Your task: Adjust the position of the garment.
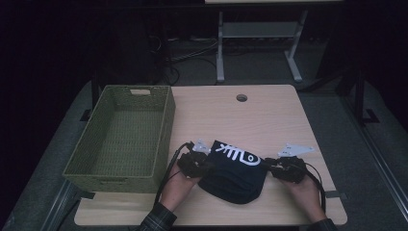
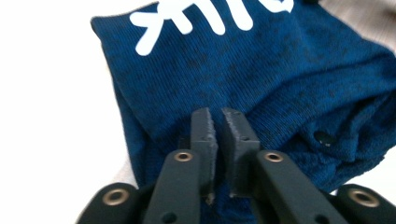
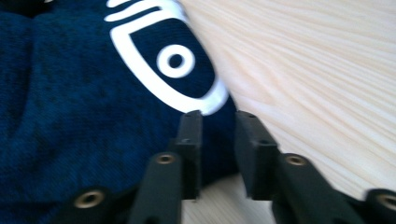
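Both hands grip tongs at a dark blue knitted cloth [image 1: 233,173] lying on the table [image 1: 269,115] beside a green basket [image 1: 120,139]. Left gripper [image 2: 218,116] stands nearly closed over the fabric; right gripper [image 3: 218,122] narrowly parted at its edge (white print, no readable words).

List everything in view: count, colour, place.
cloth: 1, dark blue with white print, front middle of the table, between the two grippers
basket: 1, green woven, nothing inside, left part of the table
table: 1, light wood, round hole near its far edge
desk frame: 1, pale grey legs, on the floor beyond the table
cables: several, dark, on the floor behind
left gripper: 1, black, at the cloth's left edge, narrow gap between the jaws
right gripper: 1, black, at the cloth's right edge, jaws apart with cloth between them
hands: 2, coming in from the front edge
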{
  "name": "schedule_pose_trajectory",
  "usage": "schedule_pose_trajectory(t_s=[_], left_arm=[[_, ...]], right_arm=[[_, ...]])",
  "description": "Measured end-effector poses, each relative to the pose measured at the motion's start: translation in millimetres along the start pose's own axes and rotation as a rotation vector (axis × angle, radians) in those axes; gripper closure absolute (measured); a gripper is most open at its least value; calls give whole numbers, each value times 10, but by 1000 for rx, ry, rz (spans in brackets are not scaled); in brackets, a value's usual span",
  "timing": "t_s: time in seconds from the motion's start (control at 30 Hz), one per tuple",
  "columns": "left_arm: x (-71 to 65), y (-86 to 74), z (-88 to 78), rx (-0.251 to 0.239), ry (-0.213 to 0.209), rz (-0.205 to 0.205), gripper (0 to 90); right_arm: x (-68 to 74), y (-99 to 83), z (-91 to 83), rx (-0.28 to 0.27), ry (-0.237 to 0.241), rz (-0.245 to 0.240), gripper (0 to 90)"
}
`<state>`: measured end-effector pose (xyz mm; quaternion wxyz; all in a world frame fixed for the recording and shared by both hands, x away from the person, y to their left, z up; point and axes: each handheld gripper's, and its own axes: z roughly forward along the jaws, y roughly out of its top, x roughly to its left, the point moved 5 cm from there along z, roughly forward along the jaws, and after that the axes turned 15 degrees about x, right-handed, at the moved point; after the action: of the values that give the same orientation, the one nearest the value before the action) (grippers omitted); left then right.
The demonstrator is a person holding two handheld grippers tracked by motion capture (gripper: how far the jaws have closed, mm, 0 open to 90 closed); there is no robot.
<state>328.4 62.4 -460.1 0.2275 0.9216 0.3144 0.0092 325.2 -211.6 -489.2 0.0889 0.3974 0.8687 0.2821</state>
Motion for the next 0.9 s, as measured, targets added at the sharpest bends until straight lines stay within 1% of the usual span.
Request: schedule_pose_trajectory(t_s=[0.07,0.1,0.13,0.17,0.33,0.4,0.47,0.53,0.57,0.6,0.63,0.67,0.73,0.77,0.83,0.9], left_arm=[[22,27,-25,-10,-1,-12,747],[30,43,-31,-14,0,-12,705],[38,58,-36,-17,0,-20,655],[55,76,-40,-22,-1,-30,600],[116,132,-16,-20,-2,-40,443],[145,151,5,-17,0,-41,381],[172,169,30,-12,-3,-47,329],[201,185,49,-7,-7,-53,266],[212,197,60,-10,-9,-58,250],[228,205,74,-10,-5,-57,223],[239,212,94,-9,-9,-62,199],[251,217,111,-7,-11,-65,181],[274,228,148,-2,-14,-65,157],[283,235,168,-2,-14,-68,147],[306,245,204,0,-18,-70,147],[326,251,239,4,-12,-75,142]], right_arm=[[-39,-48,-52,-11,-27,12,601],[-56,-72,-75,-19,-36,16,558],[-68,-105,-99,-19,-45,28,521],[-88,-134,-115,-21,-51,32,484],[-162,-303,-155,-19,-71,69,279],[-174,-370,-140,-3,-71,78,209],[-191,-434,-118,22,-98,88,142],[-219,-490,-105,43,-136,106,129],[-235,-518,-97,55,-155,112,105],[-247,-545,-86,69,-163,113,56],[-257,-566,-78,73,-166,118,28],[-266,-582,-77,71,-159,121,24],[-281,-594,-82,61,-166,127,22],[-286,-594,-79,62,-161,129,23],[-303,-595,-73,70,-142,145,22],[-303,-596,-73,70,-145,147,22]])
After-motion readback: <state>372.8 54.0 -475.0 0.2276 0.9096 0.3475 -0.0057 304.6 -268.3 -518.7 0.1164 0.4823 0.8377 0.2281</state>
